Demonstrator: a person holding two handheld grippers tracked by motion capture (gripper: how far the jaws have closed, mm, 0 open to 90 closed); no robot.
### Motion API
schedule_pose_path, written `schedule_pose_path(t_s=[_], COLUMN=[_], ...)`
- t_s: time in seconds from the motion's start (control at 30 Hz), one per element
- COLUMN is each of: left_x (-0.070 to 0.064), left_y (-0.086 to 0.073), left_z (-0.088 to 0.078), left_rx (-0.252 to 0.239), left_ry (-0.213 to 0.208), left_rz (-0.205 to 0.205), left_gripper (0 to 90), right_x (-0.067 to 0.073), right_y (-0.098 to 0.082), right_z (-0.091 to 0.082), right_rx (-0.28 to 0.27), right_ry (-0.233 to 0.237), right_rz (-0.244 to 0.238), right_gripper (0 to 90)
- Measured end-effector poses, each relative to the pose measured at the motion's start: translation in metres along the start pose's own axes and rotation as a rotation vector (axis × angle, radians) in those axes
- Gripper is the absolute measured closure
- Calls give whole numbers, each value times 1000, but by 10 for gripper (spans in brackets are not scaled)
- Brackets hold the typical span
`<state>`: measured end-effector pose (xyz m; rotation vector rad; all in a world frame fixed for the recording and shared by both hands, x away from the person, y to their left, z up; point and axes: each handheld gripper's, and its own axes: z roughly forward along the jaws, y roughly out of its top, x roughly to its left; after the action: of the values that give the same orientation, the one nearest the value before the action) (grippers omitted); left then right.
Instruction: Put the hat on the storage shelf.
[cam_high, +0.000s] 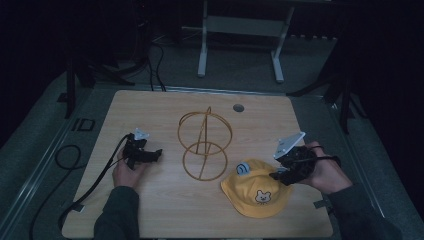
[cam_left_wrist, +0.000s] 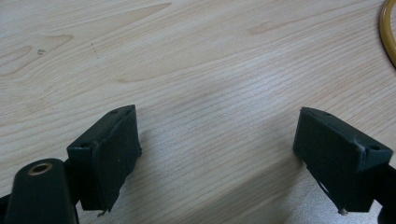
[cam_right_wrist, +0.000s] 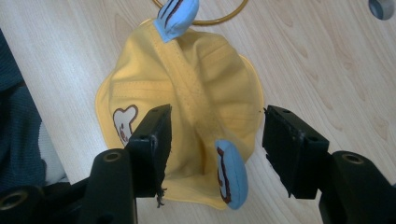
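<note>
The right gripper (cam_right_wrist: 215, 149) hangs released, jaws straddling the yellow hat (cam_right_wrist: 187, 93), likely lining up a pinch. The left gripper (cam_left_wrist: 217, 158) gapes over bare table (cam_left_wrist: 187, 56).

The high view looks down and forward over the wooden table (cam_high: 150, 210); each gripper view sits close above it — the right one shares the yellow hat (cam_right_wrist: 140, 88) with it.
</note>
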<state>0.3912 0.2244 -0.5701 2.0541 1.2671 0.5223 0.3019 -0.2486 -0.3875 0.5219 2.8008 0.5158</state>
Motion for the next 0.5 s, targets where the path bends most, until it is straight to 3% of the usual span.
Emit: schedule_pose_path(t_s=[0.5], left_x=[0], left_y=[0], left_z=[0], left_rx=[0], left_ry=[0], left_rz=[0], left_gripper=[143], right_x=[2], right_y=[11], right_z=[16], right_rx=[58], right_ry=[29], right_rz=[-38], right_gripper=[429])
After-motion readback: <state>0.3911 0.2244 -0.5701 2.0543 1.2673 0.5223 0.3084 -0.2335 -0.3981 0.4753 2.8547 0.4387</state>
